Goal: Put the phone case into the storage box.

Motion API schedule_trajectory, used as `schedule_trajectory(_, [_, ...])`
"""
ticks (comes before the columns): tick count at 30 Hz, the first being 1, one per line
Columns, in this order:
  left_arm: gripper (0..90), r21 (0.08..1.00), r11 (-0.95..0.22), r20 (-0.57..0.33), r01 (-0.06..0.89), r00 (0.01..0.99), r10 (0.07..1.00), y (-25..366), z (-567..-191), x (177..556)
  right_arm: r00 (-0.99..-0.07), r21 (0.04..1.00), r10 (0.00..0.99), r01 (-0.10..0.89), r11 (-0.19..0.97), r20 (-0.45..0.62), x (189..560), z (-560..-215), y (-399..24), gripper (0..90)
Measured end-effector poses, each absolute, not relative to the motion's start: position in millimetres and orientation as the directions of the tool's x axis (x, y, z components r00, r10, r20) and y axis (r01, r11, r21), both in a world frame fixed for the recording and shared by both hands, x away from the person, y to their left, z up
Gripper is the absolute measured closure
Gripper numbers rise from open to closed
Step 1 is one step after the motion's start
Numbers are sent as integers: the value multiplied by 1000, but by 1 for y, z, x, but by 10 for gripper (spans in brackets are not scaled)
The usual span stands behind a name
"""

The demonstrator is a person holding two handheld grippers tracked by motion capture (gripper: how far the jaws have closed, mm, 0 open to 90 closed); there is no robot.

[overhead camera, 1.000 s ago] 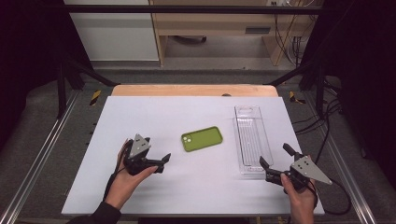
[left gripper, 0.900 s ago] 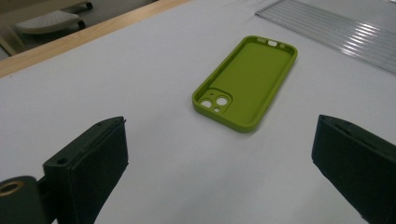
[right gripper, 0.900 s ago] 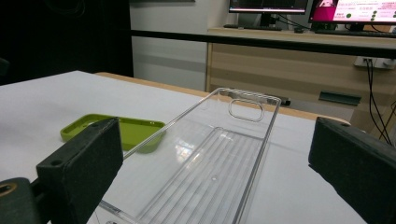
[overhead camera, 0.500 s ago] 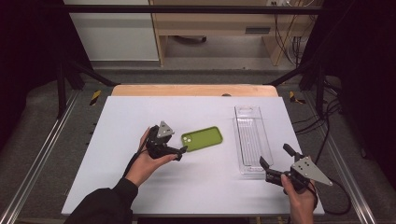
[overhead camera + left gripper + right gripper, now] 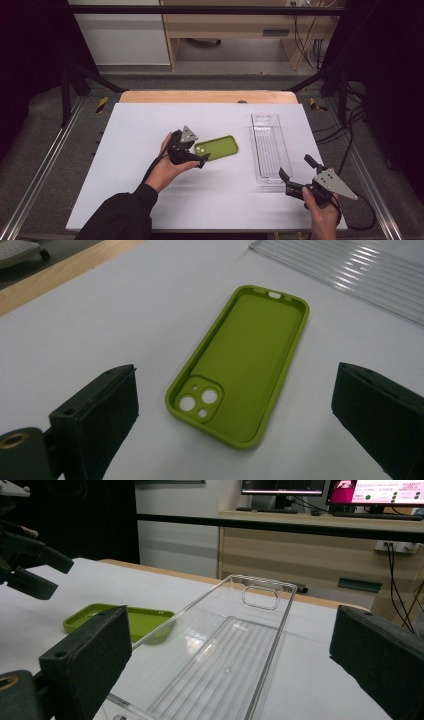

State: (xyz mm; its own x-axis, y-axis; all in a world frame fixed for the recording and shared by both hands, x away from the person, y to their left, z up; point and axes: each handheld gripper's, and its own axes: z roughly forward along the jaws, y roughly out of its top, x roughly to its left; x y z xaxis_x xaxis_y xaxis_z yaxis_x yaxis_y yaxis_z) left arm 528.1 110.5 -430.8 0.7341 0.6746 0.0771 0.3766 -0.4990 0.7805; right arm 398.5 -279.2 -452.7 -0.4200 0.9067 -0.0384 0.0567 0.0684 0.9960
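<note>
My left gripper (image 5: 200,159) sits mid-frame in the high view, just left of center, jaws apart and clamped on nothing. Its tips are right at the camera-hole end of the green phone case (image 5: 217,148); can't tell from above whether they touch it.

In the left gripper view the phone case (image 5: 240,365) lies flat on the white table (image 5: 100,315), open side up, centered between my two spread jaws. The camera cutouts are at the lower middle of the frame, nearest me, and the port end points to the upper right. There's clear table on both sides between case and jaws, so no contact there.

The clear plastic tray (image 5: 268,147) lies lengthwise just right of the case in the high view, apart from it, with a narrow strip of table between them. A corner of the tray (image 5: 350,275) shows at the upper right of the left gripper view.

My right gripper (image 5: 295,176) is at the lower right of the high view, jaws wide apart and holding nothing, just beside the near end of the tray. In the right gripper view the tray (image 5: 225,660) runs up the center between my jaws, its handle slot at the far end. The case (image 5: 120,620) lies at center left beyond the tray's edge, and the left gripper (image 5: 37,567) is at the upper left.
</note>
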Motion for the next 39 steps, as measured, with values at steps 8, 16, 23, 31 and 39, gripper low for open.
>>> schedule_trajectory(8, [81, 784, -501, 85, 367, 736, 671, 104, -433, 538, -432, 994, 900, 60, 87, -53, 399, -454, -275, 37])
schedule_trajectory(16, [188, 788, -482, 62, 382, 730, 680, 99, -434, 544, -432, 994, 900, 58, 90, -56, 399, -454, -274, 36])
schedule_trajectory(23, [444, 772, -502, 76, 389, 729, 681, 95, -437, 545, -434, 995, 900, 60, 85, -50, 399, -454, -275, 35])
schedule_trajectory(31, [743, 737, -535, 79, 414, 733, 675, 96, -443, 546, -428, 993, 902, 66, 93, -56, 399, -455, -276, 32])
schedule_trajectory(39, [894, 700, -546, 58, 460, 726, 686, 99, -452, 548, -427, 994, 903, 69, 91, -53, 399, -455, -277, 32])
